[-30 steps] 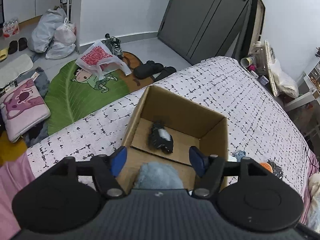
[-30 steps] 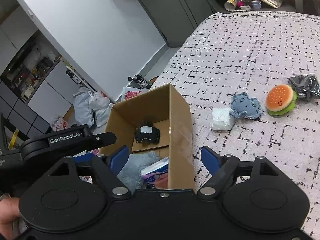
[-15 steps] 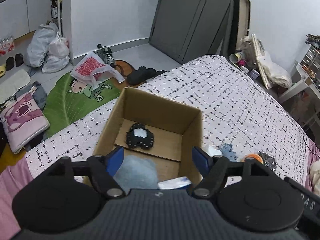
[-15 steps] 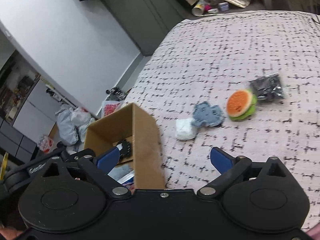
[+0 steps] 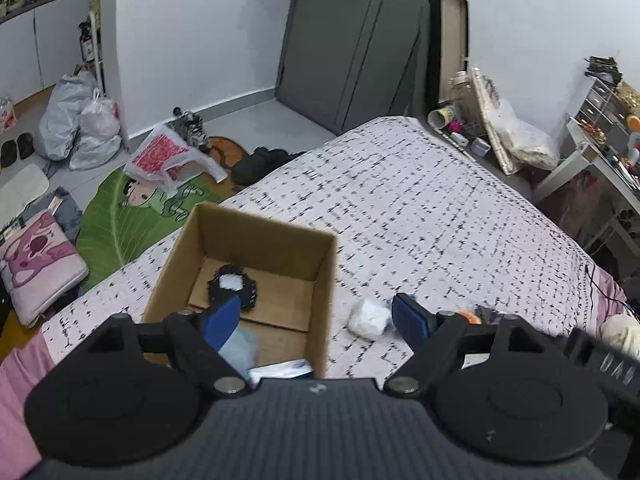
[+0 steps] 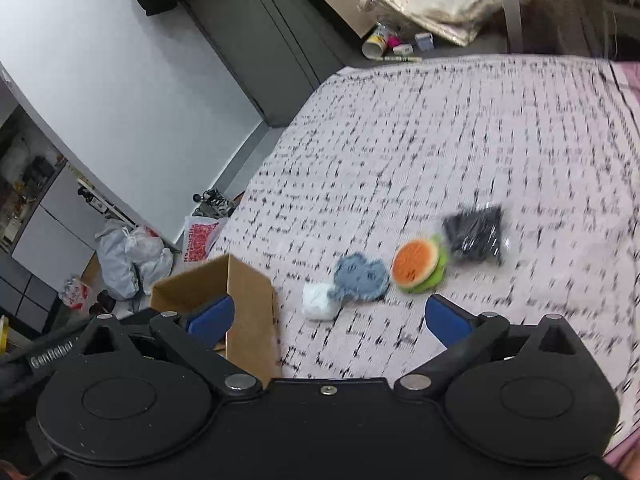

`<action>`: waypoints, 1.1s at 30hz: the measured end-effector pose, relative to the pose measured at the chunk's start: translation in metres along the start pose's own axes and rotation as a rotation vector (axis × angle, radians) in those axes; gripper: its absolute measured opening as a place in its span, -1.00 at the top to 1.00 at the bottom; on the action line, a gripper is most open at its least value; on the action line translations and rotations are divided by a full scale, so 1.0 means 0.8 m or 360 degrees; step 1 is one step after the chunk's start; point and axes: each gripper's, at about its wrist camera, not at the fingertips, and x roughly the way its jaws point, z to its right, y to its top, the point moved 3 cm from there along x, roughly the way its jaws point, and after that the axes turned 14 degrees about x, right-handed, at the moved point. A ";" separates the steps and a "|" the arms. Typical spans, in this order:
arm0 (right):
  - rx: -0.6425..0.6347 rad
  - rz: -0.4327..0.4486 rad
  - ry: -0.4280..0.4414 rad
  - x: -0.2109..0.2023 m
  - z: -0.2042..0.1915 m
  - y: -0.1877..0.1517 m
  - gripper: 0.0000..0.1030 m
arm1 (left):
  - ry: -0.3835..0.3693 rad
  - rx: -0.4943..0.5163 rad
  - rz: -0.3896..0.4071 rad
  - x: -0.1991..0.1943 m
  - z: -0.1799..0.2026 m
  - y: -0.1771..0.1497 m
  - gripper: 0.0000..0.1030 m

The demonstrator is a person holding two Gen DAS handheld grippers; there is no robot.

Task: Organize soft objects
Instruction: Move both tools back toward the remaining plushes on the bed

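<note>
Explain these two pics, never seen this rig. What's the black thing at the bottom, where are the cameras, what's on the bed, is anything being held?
No robot here: a person holds a two-finger gripper in each hand, and a fisheye camera on each looks forward along the blue-tipped fingers.

The left-wrist view shows the left gripper above a cardboard box on the bed. Inside the box lies a black item with a white patch.

The right-wrist view shows the right gripper facing four loose items on the bed: a white bundle, a blue plush, a burger toy and a black bag.

Both grippers are open and hold nothing.
</note>
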 end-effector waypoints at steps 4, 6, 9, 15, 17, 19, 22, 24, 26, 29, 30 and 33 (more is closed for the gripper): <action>0.0013 0.0011 0.0018 -0.013 0.005 0.024 -1.00 | -0.0009 -0.0011 -0.0011 0.000 0.013 0.004 -0.61; -0.0010 0.0011 0.0005 -0.015 0.006 0.035 -1.00 | -0.0013 -0.0012 -0.0007 -0.002 0.019 0.007 -0.61; -0.0063 0.0011 -0.0007 -0.015 0.007 0.046 -1.00 | -0.0011 0.0004 0.0018 -0.007 0.026 0.011 -0.61; -0.0078 0.0013 -0.0026 -0.009 0.022 0.060 -1.00 | -0.0002 0.0038 0.0032 -0.004 0.043 0.018 -0.61; -0.0104 0.0046 -0.0043 -0.007 0.028 0.061 -1.00 | -0.0003 0.0055 0.0029 0.001 0.050 0.018 -0.62; -0.0104 0.0058 -0.0046 -0.001 0.038 0.060 -1.00 | -0.0004 0.0080 0.0034 0.006 0.057 0.017 -0.62; -0.0090 0.0048 -0.0043 0.005 0.053 0.061 -1.00 | -0.0010 0.0121 0.0040 0.017 0.073 0.015 -0.62; -0.0071 0.0054 -0.0070 0.010 0.063 0.063 -1.00 | -0.0015 0.0139 0.0029 0.025 0.081 0.013 -0.62; -0.0023 0.0043 -0.0044 0.014 0.074 0.067 -1.00 | -0.0019 0.0143 0.0009 0.035 0.088 0.013 -0.61; 0.0076 0.0020 -0.0026 0.022 0.094 0.075 -1.00 | -0.0050 0.0136 0.0000 0.049 0.100 0.013 -0.62; 0.0107 0.0016 -0.0034 0.026 0.100 0.078 -1.00 | -0.0059 0.0135 -0.0004 0.054 0.103 0.013 -0.62; 0.0160 -0.0041 -0.0032 0.040 0.114 0.081 -1.00 | -0.0095 0.0131 -0.0029 0.072 0.114 0.012 -0.62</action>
